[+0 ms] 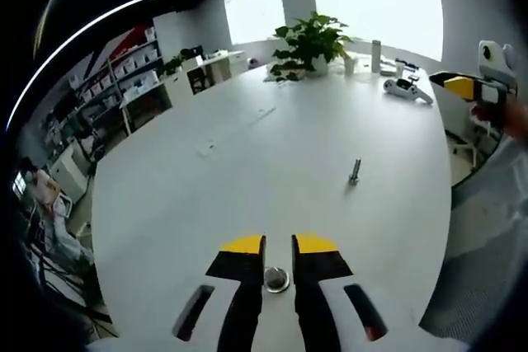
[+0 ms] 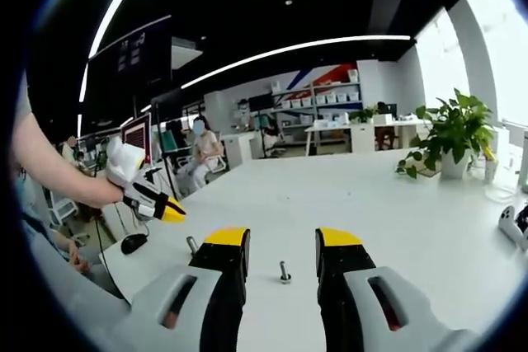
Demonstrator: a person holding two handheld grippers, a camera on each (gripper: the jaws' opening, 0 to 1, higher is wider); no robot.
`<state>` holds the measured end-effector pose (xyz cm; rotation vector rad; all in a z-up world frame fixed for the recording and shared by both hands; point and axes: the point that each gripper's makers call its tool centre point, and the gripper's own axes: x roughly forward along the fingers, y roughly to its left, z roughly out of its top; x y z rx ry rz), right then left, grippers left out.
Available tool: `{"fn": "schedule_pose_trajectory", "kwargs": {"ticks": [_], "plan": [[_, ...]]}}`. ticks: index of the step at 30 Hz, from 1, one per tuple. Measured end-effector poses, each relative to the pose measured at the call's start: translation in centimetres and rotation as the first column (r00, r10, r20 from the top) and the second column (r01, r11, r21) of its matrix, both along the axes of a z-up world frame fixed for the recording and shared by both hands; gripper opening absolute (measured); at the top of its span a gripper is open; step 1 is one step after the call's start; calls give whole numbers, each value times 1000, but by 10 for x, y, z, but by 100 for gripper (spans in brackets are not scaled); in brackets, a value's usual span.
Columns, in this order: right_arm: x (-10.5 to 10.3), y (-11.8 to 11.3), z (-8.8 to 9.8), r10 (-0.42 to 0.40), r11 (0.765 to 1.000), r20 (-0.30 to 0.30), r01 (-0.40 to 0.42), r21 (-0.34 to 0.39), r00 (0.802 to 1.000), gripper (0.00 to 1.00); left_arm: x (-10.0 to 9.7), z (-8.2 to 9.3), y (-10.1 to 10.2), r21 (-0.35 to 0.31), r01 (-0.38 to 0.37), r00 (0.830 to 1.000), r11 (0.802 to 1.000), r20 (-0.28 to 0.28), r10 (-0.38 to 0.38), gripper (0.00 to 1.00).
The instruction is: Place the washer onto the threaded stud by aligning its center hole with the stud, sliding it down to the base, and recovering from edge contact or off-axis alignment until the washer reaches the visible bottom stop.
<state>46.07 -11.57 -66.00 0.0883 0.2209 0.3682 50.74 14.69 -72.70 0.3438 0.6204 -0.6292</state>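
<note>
Gripping the washer (image 1: 275,279) in narrowed left fingers (image 1: 247,246), well short of the threaded stud (image 1: 355,171), risks off-axis contact; right fingers (image 2: 228,241) open.

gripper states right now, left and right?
Left gripper: jaws close together around the washer, but a firm grip cannot be told.
Right gripper: open, empty, stud standing between its jaws.

The table (image 1: 272,138) is plain white. The left tongs (image 1: 278,245) and right tongs (image 2: 282,241) are black with yellow tips on white bodies. The washer (image 1: 275,279) and the stud (image 1: 355,172) are dull silver-grey metal. The potted plant (image 1: 309,39) has green leaves.
</note>
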Motion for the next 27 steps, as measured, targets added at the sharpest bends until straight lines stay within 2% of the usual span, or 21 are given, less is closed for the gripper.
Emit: {"fn": "schedule_pose_trajectory", "kwargs": {"ticks": [4,8,13,15,19,21,24,27], "plan": [[0,1,-2,7,1000,-3,-7,-15,1000,34,-10,12,-4,-27,-9,999,1000,33,9,11],[0,0,-2,6,1000,0,-6,-16,1000,34,-15,27,-6,-86,-43,996,995,70,50,12],[0,1,-4,15,1000,-3,-15,-28,1000,34,-20,50,-6,-172,-102,982,980,138,126,13],[0,3,-4,19,999,-2,-19,-31,1000,34,-23,60,-7,-222,-122,975,967,156,159,14],[-1,4,-6,25,999,-3,-25,-43,1000,34,-32,68,-8,-234,-118,967,965,193,165,16],[-1,4,-6,25,998,-3,-25,-49,1000,34,-26,68,-5,-243,-122,965,962,198,172,16],[-1,5,-6,27,998,-1,-27,-60,1000,34,-28,74,0,-307,-145,954,940,208,215,17],[-1,5,-6,26,998,0,-26,-59,1000,35,-34,74,6,-324,-160,944,932,226,240,17]]}}
